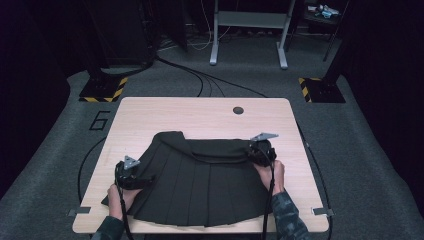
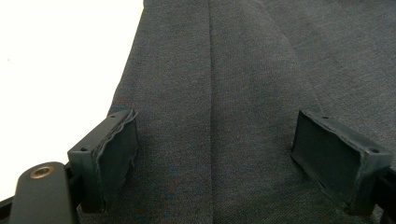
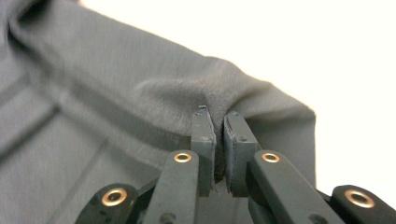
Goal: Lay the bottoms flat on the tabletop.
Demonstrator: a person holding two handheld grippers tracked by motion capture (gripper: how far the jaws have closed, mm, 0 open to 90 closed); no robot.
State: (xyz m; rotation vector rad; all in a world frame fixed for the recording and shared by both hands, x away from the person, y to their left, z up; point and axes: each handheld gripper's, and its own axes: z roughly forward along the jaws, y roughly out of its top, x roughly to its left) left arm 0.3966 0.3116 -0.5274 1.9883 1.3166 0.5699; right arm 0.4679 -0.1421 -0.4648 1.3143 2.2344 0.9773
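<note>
1. Here, nearest the person's edge, the hem of the dark pleated skirt [image 1: 200,185] lies flat on the light wooden table [image 1: 200,112], spread wide across the front half of the top.
2. The left gripper [image 1: 131,172] hangs over the skirt's left side seam. In the left gripper view its 2 pads [image 2: 116,149] stand wide apart with nothing between them, only flat cloth beneath.
3. Farther back, the right gripper [image 1: 261,150] sits at the right end of the waistband. In the right gripper view its jaws are closed together on a raised fold of the skirt [image 3: 219,93], so that corner is pinched.
4. Orientation: the waistband points away from the person and the hem toward them, pleats running near to far. The long axis runs left to right, along the hem.
5. Risk, as a judgement: only 1 corner is held. A lift or pull by the right gripper alone would likely drag the skirt askew, slide it across the table and crumple the pleats.
6. The pinch looks shallow, near the pad tips, so the fold could slip out under tension.
7. If the left jaws close where they hover, they may take only the top layer.
</note>
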